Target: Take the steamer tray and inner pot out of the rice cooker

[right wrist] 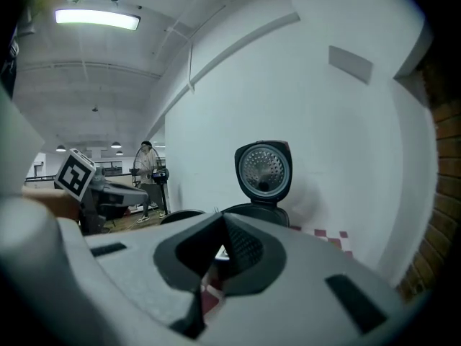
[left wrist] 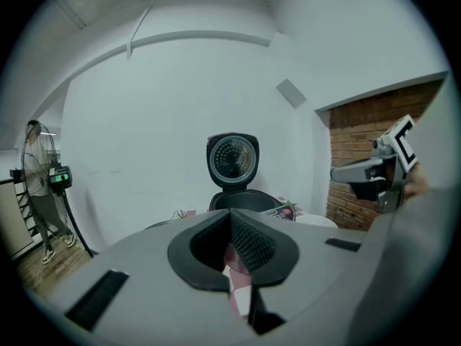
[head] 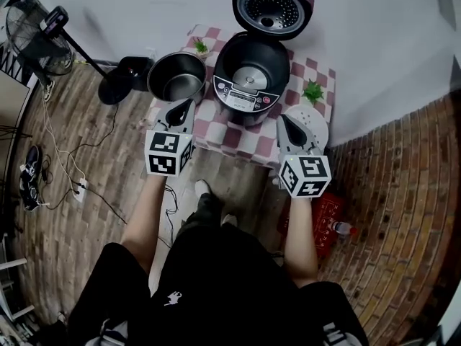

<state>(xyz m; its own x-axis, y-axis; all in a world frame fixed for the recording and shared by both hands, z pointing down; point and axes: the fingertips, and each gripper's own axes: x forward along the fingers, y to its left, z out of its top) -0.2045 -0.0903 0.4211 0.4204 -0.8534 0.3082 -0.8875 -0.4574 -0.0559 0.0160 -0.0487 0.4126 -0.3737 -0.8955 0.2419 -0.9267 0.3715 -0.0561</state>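
The black rice cooker (head: 251, 79) stands on a checked table with its lid (head: 272, 9) raised and its cavity empty. The metal inner pot (head: 177, 76) sits on the table to its left. The white steamer tray (head: 311, 127) lies to its right, partly hidden by my right gripper (head: 282, 120). My left gripper (head: 189, 104) hovers at the table's front edge, just in front of the pot. Both grippers are shut with nothing in them. The cooker (left wrist: 241, 197) and its lid (right wrist: 263, 170) show straight ahead in both gripper views.
The small table (head: 238, 137) has a pink-and-white cloth and two little plants (head: 312, 91) at its back corners. A fan (head: 36, 34) and cables are on the floor at the left. A red crate (head: 320, 222) and a brick wall are at the right.
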